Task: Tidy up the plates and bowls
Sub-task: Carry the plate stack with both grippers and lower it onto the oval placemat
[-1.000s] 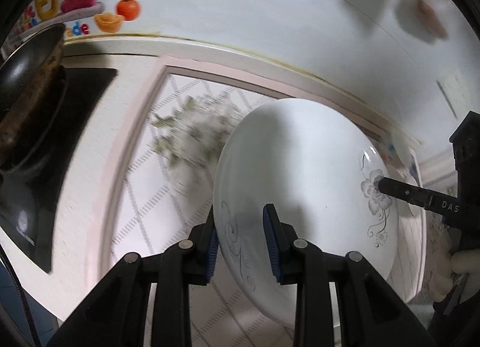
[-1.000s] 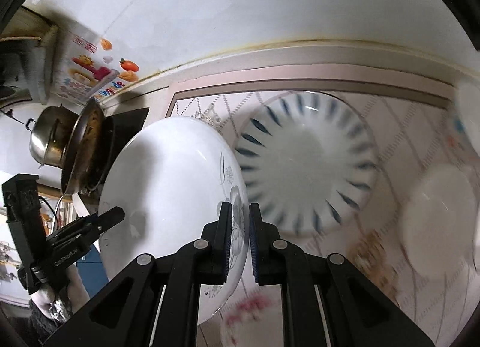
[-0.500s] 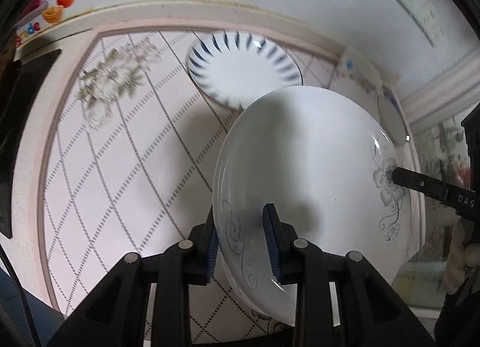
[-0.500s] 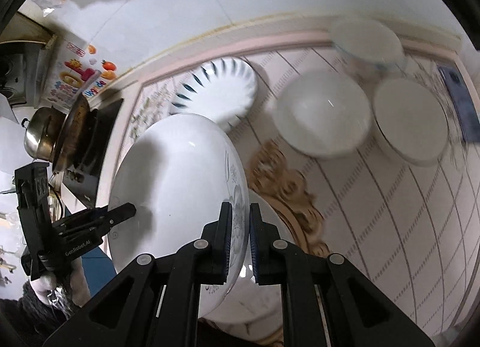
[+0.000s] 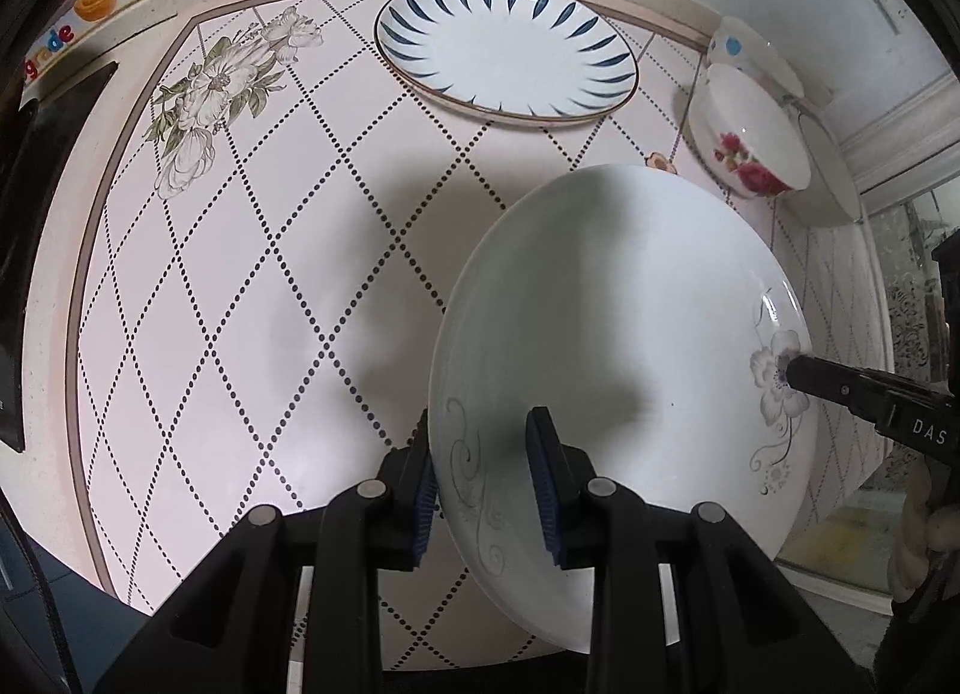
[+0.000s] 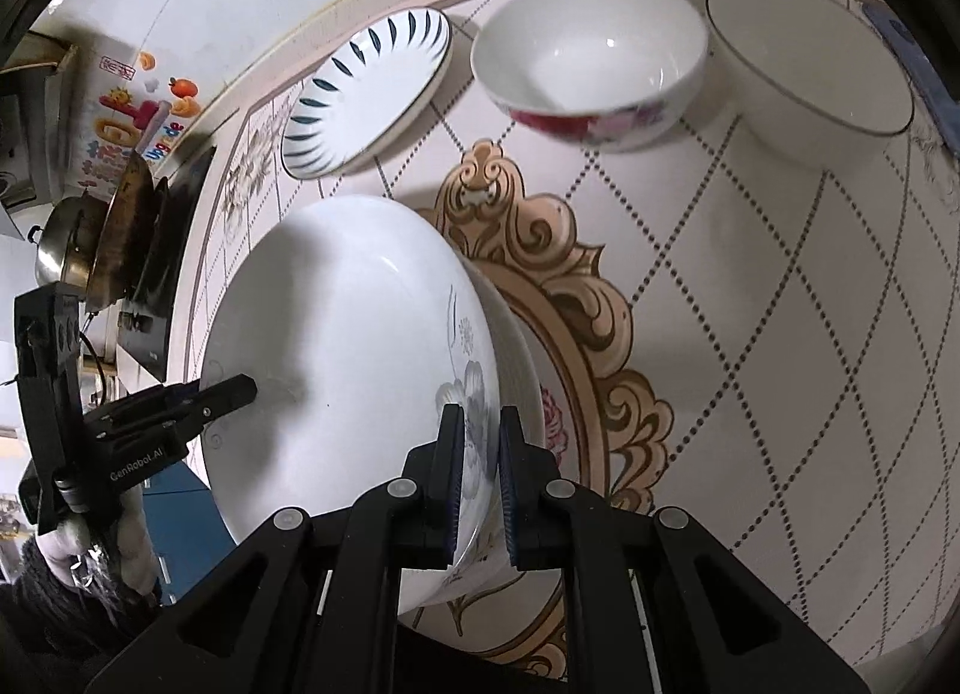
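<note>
Both grippers, left gripper and right gripper, clamped the flowered plate mid-carry; you probably needed to stack it onto the striped plate next.

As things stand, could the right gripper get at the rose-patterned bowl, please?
Probably not: the right gripper is shut on the white plate, shared with the left gripper. The path to the rose-patterned bowl looks open otherwise.

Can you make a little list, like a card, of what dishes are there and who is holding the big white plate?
held dish: big white plate, grey flower print
left gripper: shut on its near rim
right gripper: shut on the opposite rim
plate pose: tilted, above the counter
on counter: blue-striped plate, rose bowl, plain white bowl
surface: patterned counter
</note>
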